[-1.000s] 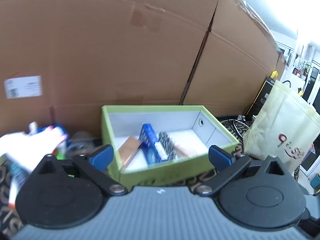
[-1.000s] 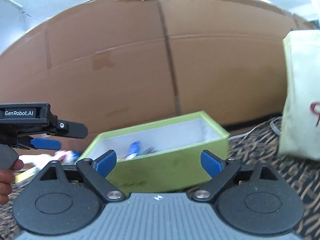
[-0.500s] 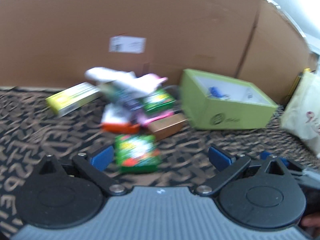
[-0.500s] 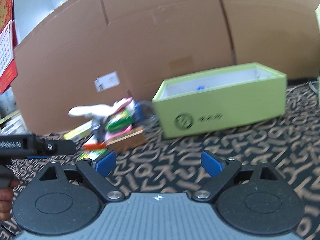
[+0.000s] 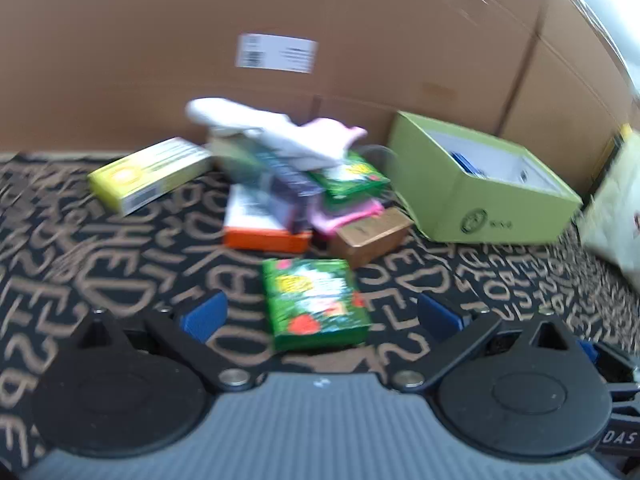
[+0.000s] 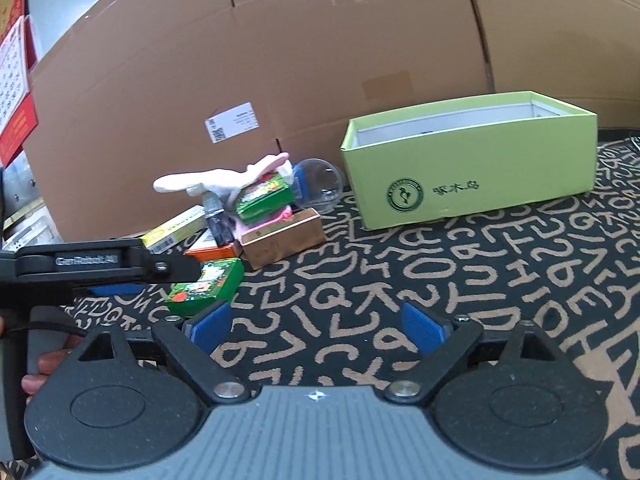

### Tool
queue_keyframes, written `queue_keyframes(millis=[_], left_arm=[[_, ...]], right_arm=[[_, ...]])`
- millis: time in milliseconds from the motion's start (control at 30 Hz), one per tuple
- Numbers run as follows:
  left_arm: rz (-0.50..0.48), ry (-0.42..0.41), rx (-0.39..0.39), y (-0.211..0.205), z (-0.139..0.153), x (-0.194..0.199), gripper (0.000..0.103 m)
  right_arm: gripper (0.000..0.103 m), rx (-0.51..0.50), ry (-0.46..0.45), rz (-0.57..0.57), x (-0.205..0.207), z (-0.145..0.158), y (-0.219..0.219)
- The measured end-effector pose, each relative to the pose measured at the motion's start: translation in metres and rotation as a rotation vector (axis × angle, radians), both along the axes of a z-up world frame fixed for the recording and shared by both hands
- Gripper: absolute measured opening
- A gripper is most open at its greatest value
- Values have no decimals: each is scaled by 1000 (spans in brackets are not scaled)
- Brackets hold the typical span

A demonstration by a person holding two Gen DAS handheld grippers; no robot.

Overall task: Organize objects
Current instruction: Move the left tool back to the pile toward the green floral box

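Observation:
A flat green packet (image 5: 316, 304) lies on the patterned cloth just ahead of my open left gripper (image 5: 320, 316), between the lines of its blue fingers. Behind it is a pile: an orange box (image 5: 264, 228), a copper box (image 5: 370, 236), a second green packet (image 5: 348, 178), pink items, a white glove (image 5: 260, 124) and a yellow box (image 5: 150, 174). The lime-green open box (image 5: 484, 200) sits to the right and holds a blue item. My right gripper (image 6: 316, 326) is open and empty over bare cloth, with the green packet (image 6: 206, 286) and the lime-green box (image 6: 472, 168) ahead.
Large brown cardboard sheets (image 6: 320, 60) wall off the back. A clear plastic cup (image 6: 320, 184) lies between the pile and the lime-green box. A cream bag (image 5: 616, 208) stands at the far right. The left gripper's body (image 6: 100, 264) and a hand cross the right wrist view's left edge.
Both grippers have swung left and pulled back from the lime-green box to the pile. The left one has closed in on the green packet. Both stay open.

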State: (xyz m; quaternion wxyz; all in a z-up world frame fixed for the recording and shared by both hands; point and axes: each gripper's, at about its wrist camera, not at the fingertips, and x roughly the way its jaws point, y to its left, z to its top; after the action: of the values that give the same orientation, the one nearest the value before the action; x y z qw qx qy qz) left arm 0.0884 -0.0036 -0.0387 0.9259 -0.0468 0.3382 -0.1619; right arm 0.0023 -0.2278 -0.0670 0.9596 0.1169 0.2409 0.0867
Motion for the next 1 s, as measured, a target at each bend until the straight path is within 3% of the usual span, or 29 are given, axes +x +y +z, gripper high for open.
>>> queue_keyframes(millis=[100,200,333,533,800,867,933,1000], left_arm=[[-4,25,59,-14,-8,17,103],[65,74,114,-17,-23,35,103],[115,36,200,-13,-32,29,103],[229,37,178,19,-30,20,103],[233,20,152,40,-29,18,103],[231,18,151,42,-29,17,103],[223,20,140,44,-29,18,103],[213,20,127,47,-29,18,103]], right_arm=[[95,-5,12,-18,0,0,-1],[95,-7,15,-30,2,3,-2],[95,-27,-7,-24,13,10,4],[95,-65,-10,28,58,10,29],[94,-125,47,35,129,1,77],[87,-147,56,23,141,-5,84],[54,-177,82,-1,142,-10,80],[38,-119,96,-1,133,-12,63]])
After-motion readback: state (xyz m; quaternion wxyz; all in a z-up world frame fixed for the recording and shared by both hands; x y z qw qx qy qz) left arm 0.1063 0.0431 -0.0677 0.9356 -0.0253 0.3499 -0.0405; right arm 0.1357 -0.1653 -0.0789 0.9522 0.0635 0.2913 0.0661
